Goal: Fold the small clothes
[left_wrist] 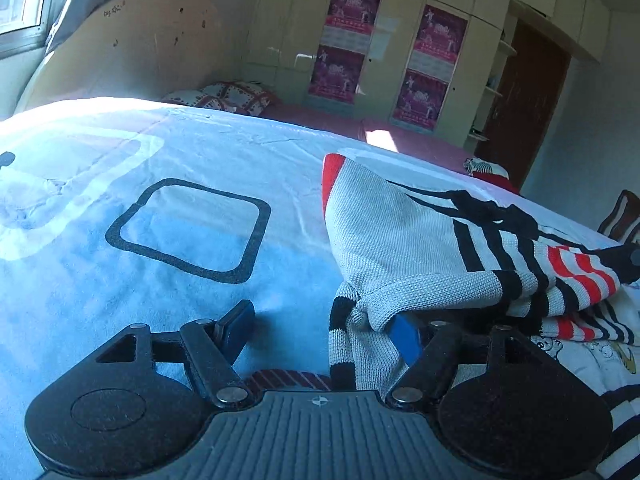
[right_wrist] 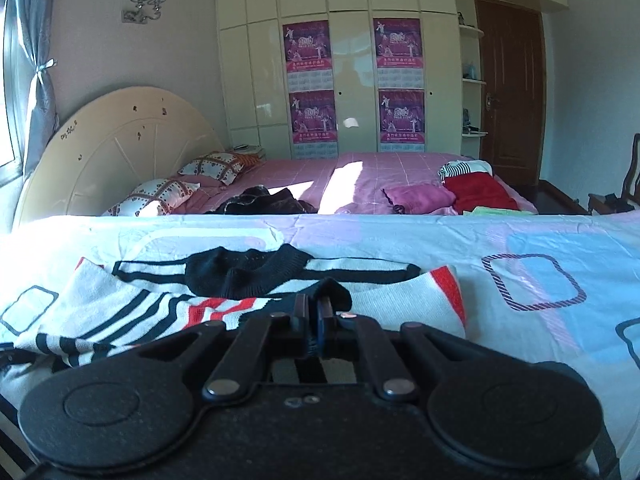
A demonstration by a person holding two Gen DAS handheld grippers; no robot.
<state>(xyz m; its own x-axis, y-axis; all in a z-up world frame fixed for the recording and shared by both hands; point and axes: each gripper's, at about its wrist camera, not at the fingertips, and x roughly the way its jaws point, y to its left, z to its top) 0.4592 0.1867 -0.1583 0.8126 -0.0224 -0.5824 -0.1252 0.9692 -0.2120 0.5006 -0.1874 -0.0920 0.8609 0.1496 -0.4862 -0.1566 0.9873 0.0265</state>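
Note:
A white knit sweater [right_wrist: 132,304] with black and red stripes and a black collar [right_wrist: 244,272] lies partly folded on the light blue sheet [right_wrist: 440,248]. My right gripper [right_wrist: 314,308] is shut, and a black edge of the sweater is pinched and lifted at its tips. In the left wrist view the sweater [left_wrist: 396,240] bulges at the right. One fold drapes over the blue-padded right finger [left_wrist: 406,336] of my left gripper [left_wrist: 320,332]. That gripper stands open, with a striped strip of the sweater and bare sheet [left_wrist: 160,152] between its fingers.
A white garment with cartoon prints [left_wrist: 592,356] lies under the sweater at the lower right. Beyond the sheet is a pink bed [right_wrist: 360,168] with pillows, a dark garment [right_wrist: 264,200] and red and pink clothes [right_wrist: 476,192]. A wardrobe with posters and a brown door [right_wrist: 508,88] stand behind.

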